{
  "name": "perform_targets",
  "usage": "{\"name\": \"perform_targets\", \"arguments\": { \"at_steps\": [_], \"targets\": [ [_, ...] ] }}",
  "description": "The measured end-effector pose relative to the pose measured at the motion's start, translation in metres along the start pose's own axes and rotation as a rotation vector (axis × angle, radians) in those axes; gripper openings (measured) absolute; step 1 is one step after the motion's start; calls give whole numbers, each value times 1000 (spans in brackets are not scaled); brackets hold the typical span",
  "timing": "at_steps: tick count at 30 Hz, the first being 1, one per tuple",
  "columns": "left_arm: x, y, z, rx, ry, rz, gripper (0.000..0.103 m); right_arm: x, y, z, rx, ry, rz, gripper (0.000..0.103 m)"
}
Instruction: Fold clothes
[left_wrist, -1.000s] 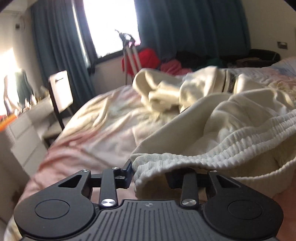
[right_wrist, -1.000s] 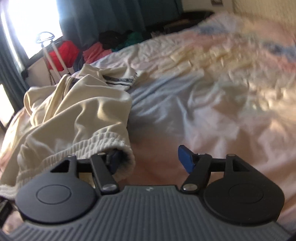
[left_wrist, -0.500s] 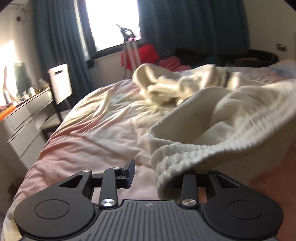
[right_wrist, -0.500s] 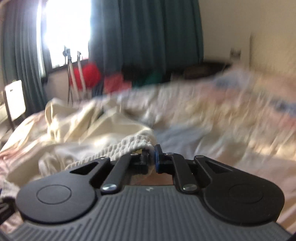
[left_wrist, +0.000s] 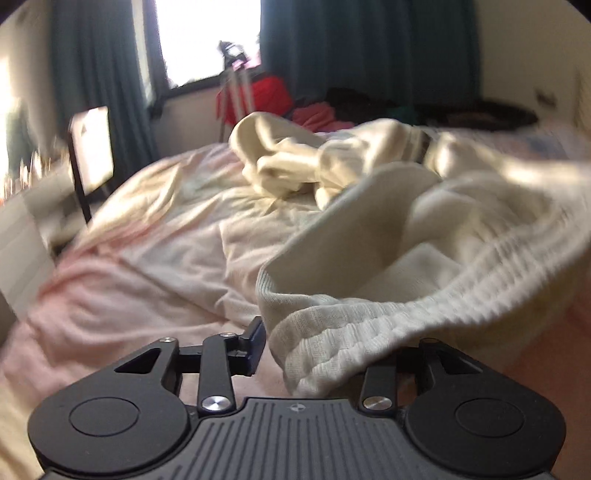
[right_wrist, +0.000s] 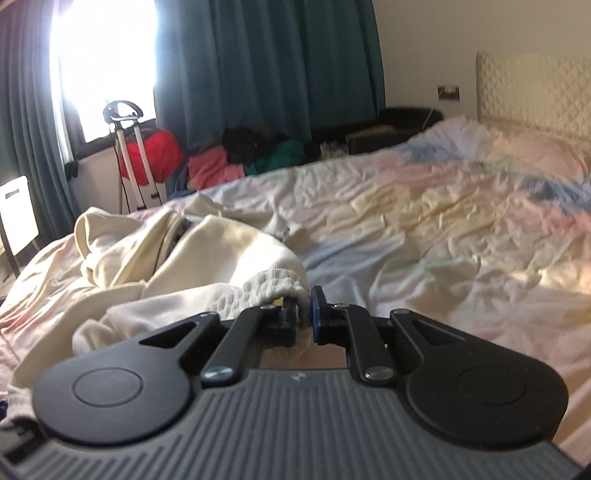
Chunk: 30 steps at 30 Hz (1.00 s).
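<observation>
A: What's the room like?

B: A bedroom. A wide bed (right_wrist: 424, 229) with a crumpled pastel sheet fills most of both views. Teal curtains (right_wrist: 266, 66) hang across the top, with a bright window (right_wrist: 103, 62) in the upper left. Below the window stands a red bag (right_wrist: 157, 155) on a trolley frame, and a heap of pink, black and green clothes (right_wrist: 251, 155) sits just right of it. A chair (left_wrist: 92, 147) shows at the left edge of the left wrist view.

A: Where is the garment?

B: The cream garment (right_wrist: 177, 254) lies rumpled at centre left of the right wrist view. Its ribbed waistband (left_wrist: 388, 325) hangs across the lower right of the left wrist view, raised off the sheet.

A: And the grippers?

B: The right gripper (right_wrist: 303, 314) is pinched nearly closed, with a corner of the waistband between its blue-tipped pads. The left gripper (left_wrist: 332, 350) stands wide apart; the waistband drapes over its right finger and hides that tip, while the left finger (left_wrist: 255, 343) is bare, just beside the cloth.
</observation>
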<state>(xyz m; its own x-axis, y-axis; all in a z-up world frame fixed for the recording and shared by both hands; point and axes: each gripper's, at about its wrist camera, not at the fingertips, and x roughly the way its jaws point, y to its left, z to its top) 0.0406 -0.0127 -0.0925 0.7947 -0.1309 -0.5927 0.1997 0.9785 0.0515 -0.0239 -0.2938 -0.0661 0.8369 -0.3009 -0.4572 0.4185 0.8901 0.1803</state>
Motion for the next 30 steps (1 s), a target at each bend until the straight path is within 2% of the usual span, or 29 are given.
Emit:
{"name": "perform_targets", "arguments": {
  "at_steps": [1, 5, 8, 12, 17, 22, 25, 28, 30],
  "targets": [
    [1, 8, 3, -54, -1, -4, 16, 3, 0, -2, 9, 20, 6, 13],
    [-2, 42, 17, -218, -39, -34, 12, 7, 10, -18, 33, 101, 51, 13],
    [-6, 60, 31, -279, -75, -8, 10, 11, 19, -30, 51, 163, 86, 13],
    [-15, 98, 60, -365, -119, 45, 9, -10, 41, -40, 63, 175, 186, 12],
    [-29, 171, 112, -422, -164, 153, 9, -21, 127, -53, 45, 233, 414, 12],
    [-36, 262, 160, -445, -203, 298, 9, -31, 216, -65, 21, 294, 647, 13],
    [-29, 314, 184, -432, -210, 421, 9, -37, 270, -72, 7, 330, 786, 13],
    [-7, 361, 194, -412, -173, 534, 9, -39, 324, -81, -13, 366, 914, 13],
    [16, 388, 191, -418, -117, 573, 9, -30, 354, -92, -50, 383, 937, 14]
  ]
}}
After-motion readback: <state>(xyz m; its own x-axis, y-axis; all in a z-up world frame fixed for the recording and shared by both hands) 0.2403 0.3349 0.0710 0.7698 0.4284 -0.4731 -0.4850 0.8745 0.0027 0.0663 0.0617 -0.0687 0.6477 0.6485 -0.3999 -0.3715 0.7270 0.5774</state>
